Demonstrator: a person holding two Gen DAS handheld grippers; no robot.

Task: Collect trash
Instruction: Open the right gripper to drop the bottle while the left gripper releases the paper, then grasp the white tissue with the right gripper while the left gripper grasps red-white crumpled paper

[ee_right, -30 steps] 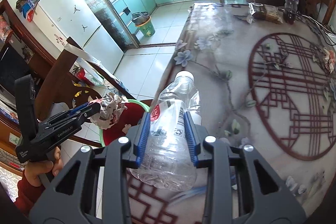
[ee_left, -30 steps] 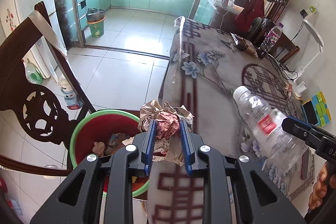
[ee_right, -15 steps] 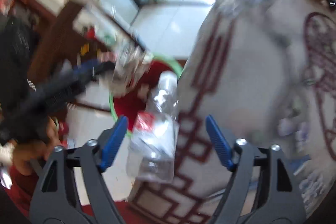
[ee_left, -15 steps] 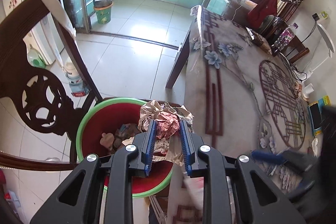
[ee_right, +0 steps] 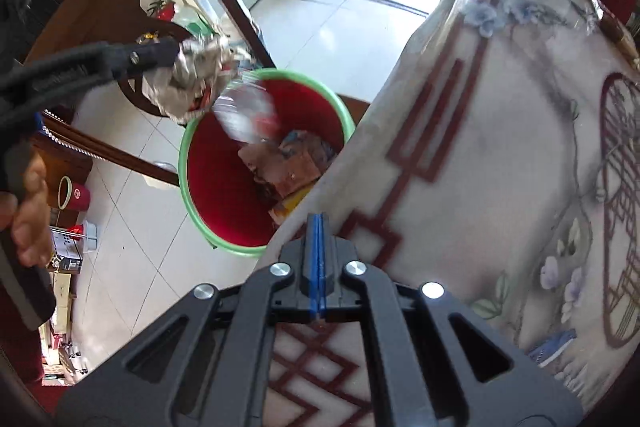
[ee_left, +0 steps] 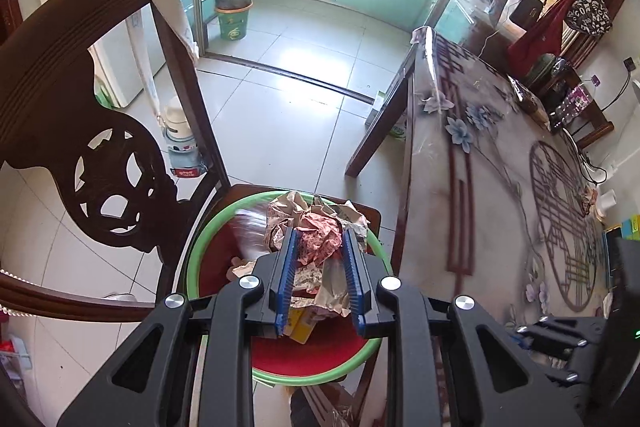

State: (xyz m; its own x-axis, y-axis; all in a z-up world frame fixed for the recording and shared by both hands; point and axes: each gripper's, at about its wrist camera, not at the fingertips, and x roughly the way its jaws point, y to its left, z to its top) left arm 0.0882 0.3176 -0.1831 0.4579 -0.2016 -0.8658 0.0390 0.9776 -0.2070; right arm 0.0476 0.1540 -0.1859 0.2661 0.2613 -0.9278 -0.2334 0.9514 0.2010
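My left gripper is shut on a crumpled wad of paper and foil and hangs over a red bin with a green rim. From the right wrist view the same left gripper holds the wad above the bin's far rim. A clear plastic bottle shows as a blur, dropping into the bin; in the left wrist view the bottle is a pale smear. My right gripper is shut, nothing between its pads, above the table edge.
A dark carved wooden chair stands left of the bin, and the bin sits on its seat. The table with a patterned cloth fills the right. Cardboard scraps lie in the bin. A person's hand grips the left handle.
My right gripper let the bottle go, then shut, and the bottle now falls toward the bin. Both grippers moved from the table to the bin; the left one keeps its wad.
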